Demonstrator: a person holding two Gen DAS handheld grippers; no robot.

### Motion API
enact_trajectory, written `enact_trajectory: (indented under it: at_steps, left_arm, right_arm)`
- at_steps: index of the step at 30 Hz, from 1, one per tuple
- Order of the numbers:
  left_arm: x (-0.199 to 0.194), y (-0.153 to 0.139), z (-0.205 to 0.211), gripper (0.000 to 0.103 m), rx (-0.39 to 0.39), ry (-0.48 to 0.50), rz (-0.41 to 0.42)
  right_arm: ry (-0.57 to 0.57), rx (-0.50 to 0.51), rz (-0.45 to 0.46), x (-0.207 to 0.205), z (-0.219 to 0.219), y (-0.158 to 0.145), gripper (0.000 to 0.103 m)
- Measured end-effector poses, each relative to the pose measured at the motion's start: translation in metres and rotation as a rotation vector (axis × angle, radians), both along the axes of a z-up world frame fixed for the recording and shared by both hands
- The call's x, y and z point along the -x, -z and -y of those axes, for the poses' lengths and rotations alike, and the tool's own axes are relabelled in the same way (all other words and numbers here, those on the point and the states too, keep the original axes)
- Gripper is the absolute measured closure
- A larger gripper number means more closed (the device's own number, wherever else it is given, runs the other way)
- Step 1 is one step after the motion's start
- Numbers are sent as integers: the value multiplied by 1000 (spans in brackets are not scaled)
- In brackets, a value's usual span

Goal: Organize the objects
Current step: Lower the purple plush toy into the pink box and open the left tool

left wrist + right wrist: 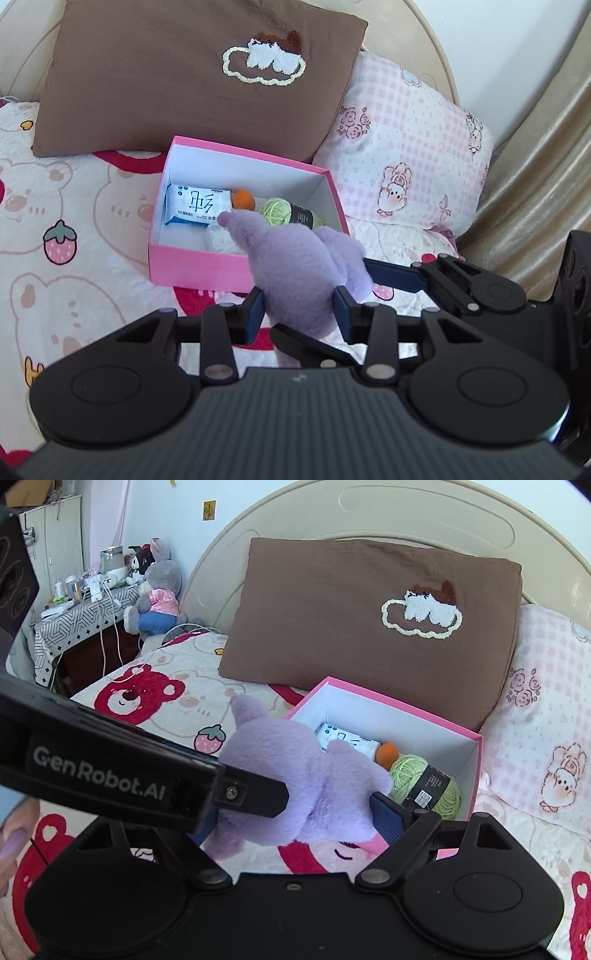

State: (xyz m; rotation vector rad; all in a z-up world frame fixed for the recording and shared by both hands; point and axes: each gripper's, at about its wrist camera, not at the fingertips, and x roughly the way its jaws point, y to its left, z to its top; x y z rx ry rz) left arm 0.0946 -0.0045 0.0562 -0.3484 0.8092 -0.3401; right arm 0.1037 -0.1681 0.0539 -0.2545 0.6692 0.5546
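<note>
**Plush going to the pink box**

On the bed, just short of the pink box, both tongs are carrying one purple plush toy between them; the left gripper is standing narrow, its pads pinching a slim part of the toy; the right gripper is standing wide, its blue pads pressing on the bulkier body; in the left view the right gripper's finger is reaching in against the plush from the side.

The toy is hanging above the bear-print quilt, its leading end overlapping the box's near wall in both views; whether it is already over the opening cannot be told.

The box is already holding a white packet, an orange ball and green yarn; bare floor is showing at the near left corner.

Judgement on doing this well: both hands should be travelling together, keeping the plush level, clearing the near wall before lowering; the free corner looks the better landing spot, since the soft toy is likely to spring up if pressed onto the yarn; releasing only once it is resting inside.

The brown cushion is leaning just behind the box.
</note>
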Motion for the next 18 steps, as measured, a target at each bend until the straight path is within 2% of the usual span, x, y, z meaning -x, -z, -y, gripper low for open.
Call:
enact_trajectory:
  at_steps: [3,6,14,16,18]
  left_arm:
    - [-17,3,-2,63,-14,0,2]
    - [-41,10,-5,63,-25,-17,-15]
    - [-99,20,0,64,-95,-39,-46]
    - [-115,24,2,66,-73,-19,-59]
    - [-131,31,4,67,-24,6,-86]
  right_arm:
    - [-25,35,48,-10,-7,6,13]
    - [-36,44,50,-26,-12,13,13]
    - [-93,-38,24,-80,-10,19,21]
    - [-122,-46,-2,-95,-11,25,31]
    - [-118,-34,-25,-110,-13,33,34]
